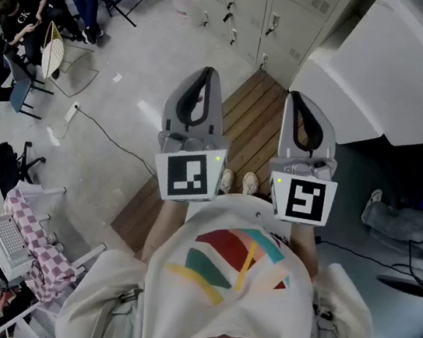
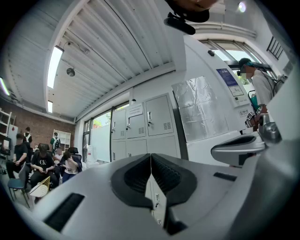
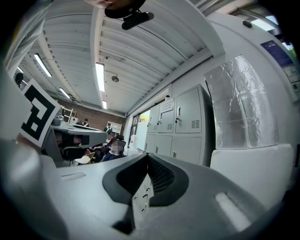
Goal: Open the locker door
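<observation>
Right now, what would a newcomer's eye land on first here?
The left gripper and right gripper fill the head view's middle, side by side, both shut and empty. Ahead stands a bank of grey lockers, doors closed, well apart from the jaws. A big white machine looms at the right.
</observation>
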A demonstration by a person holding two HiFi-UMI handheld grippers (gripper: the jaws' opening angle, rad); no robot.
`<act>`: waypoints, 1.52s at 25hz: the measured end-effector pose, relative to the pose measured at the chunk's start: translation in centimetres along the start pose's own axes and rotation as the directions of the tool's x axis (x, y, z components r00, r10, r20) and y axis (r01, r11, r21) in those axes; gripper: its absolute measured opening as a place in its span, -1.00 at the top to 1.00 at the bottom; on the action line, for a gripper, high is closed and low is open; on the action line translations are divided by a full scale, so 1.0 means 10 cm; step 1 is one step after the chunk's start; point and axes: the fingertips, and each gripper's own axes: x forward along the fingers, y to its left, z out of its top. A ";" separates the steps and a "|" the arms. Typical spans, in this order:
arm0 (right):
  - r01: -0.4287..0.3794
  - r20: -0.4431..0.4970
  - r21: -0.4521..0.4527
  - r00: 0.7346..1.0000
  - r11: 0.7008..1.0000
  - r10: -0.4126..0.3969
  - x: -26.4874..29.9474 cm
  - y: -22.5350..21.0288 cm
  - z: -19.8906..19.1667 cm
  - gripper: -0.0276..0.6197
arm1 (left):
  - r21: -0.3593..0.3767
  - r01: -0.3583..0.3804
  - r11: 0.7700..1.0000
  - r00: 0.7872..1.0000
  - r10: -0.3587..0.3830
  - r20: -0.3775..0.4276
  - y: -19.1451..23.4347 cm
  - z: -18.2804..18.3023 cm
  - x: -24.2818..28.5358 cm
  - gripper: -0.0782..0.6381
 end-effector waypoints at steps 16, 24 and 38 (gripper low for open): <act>0.002 0.053 0.025 0.999 1.000 -0.003 0.04 -0.32 0.08 0.90 | 0.055 -0.031 0.998 0.999 0.029 0.040 -0.13 0.16 0.22 0.74; -0.023 0.018 -0.002 1.000 1.000 0.023 0.02 -0.63 -0.22 0.90 | 0.042 -0.080 0.996 0.996 0.078 0.045 -0.26 0.04 0.35 0.74; 0.037 0.119 -0.004 0.992 0.999 -0.036 0.81 -0.88 -0.44 0.90 | -0.024 -0.029 0.999 0.992 0.032 0.120 -0.08 -0.27 1.22 0.74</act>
